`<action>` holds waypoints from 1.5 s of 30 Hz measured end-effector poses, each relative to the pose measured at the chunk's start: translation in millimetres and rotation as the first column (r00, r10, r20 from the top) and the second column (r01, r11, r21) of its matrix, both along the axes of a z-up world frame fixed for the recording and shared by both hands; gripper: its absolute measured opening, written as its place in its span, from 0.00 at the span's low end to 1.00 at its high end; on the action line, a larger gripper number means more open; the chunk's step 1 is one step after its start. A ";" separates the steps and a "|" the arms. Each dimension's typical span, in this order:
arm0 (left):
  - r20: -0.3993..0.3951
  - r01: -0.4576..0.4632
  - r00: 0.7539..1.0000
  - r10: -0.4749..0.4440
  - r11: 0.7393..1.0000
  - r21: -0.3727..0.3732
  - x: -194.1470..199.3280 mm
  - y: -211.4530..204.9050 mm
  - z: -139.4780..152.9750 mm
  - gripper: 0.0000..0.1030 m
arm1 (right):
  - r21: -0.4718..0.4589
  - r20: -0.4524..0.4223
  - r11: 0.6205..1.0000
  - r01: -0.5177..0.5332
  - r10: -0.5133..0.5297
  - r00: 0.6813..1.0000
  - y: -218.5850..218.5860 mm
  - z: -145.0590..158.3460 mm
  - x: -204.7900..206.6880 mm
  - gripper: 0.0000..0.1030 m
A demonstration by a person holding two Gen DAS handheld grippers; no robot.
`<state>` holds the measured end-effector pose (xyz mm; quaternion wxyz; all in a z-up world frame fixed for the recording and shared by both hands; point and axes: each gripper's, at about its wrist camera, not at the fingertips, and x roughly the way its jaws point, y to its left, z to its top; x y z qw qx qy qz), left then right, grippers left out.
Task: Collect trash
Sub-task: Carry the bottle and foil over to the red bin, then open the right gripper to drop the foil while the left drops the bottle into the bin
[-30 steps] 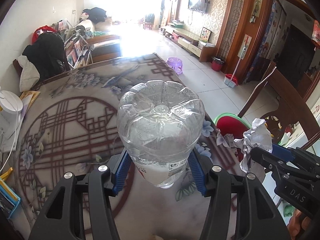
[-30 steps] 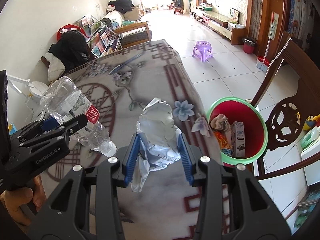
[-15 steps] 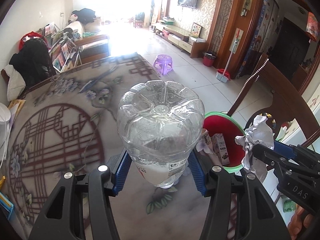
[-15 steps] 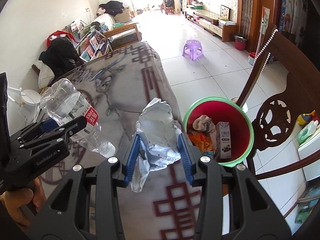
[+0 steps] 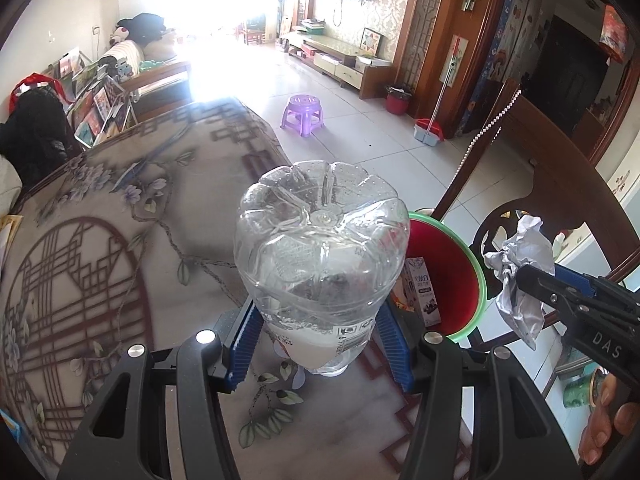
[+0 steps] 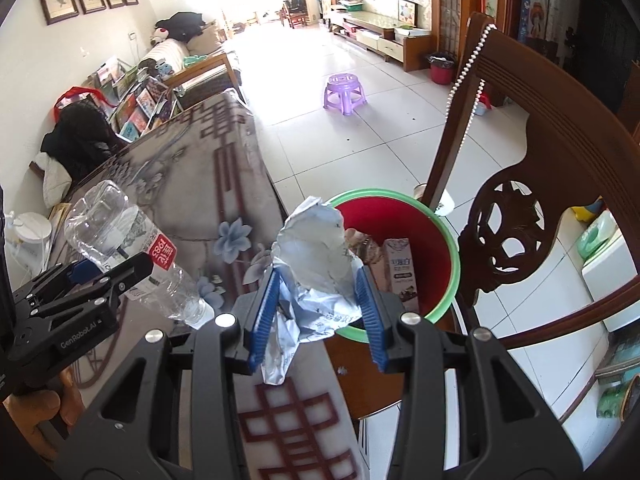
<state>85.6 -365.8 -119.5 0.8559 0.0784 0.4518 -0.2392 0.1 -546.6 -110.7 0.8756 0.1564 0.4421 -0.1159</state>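
Note:
My left gripper [image 5: 316, 344] is shut on a clear plastic bottle [image 5: 320, 248], base pointing forward, held above the table's right edge. The bottle also shows in the right wrist view [image 6: 132, 252]. My right gripper [image 6: 316, 312] is shut on a crumpled silver wrapper [image 6: 316, 264], held at the table edge just left of the bin. The wrapper also shows in the left wrist view [image 5: 520, 276]. A red bin with a green rim [image 6: 444, 240] stands on a chair seat beside the table; it holds a milk carton [image 6: 400, 272] and other trash. The bin also shows in the left wrist view [image 5: 456, 272].
The table carries a patterned cloth [image 5: 100, 260]. A carved wooden chair back [image 6: 520, 216] rises right of the bin, with a bead string hanging on it. A purple stool [image 6: 345, 92] stands on the tiled floor beyond. A book rack [image 5: 100, 108] is at the table's far end.
Both grippers have moved right, toward the table edge, each still holding its item. The bin has come closer and more central in both views.

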 end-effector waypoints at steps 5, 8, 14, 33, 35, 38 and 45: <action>-0.011 0.001 1.000 -0.001 1.000 0.014 5.6 -7.5 -4.7 0.51 | 0.013 -0.011 1.000 0.020 -0.019 1.000 -13.5 -6.6 4.9 0.38; -0.021 0.005 1.000 -0.005 1.000 0.022 7.8 -11.6 -7.9 0.51 | 0.022 -0.021 0.999 0.024 -0.024 0.999 -18.8 -12.1 9.6 0.38; -0.031 0.012 0.999 -0.011 1.000 0.025 10.8 -15.7 -12.2 0.51 | 0.030 -0.040 0.999 0.017 -0.016 0.999 -23.1 -20.3 19.3 0.38; -0.037 0.000 0.999 0.001 1.000 0.023 19.0 -20.8 -14.3 0.51 | -0.039 -0.118 0.999 0.037 -0.041 0.992 -63.9 -58.4 65.9 0.38; -0.038 -0.001 0.999 0.002 1.000 0.025 21.8 -22.1 -14.3 0.51 | -0.040 -0.124 0.999 0.033 -0.038 0.992 -65.3 -61.6 69.1 0.38; -0.046 0.000 0.999 0.001 1.000 0.021 24.2 -25.1 -14.5 0.51 | -0.039 -0.139 0.999 0.028 -0.033 0.990 -67.3 -68.9 73.7 0.39; -0.058 0.017 0.998 -0.016 1.000 0.022 29.5 -36.1 -17.9 0.51 | -0.040 -0.147 0.998 0.056 -0.061 0.987 -72.0 -77.7 76.4 0.59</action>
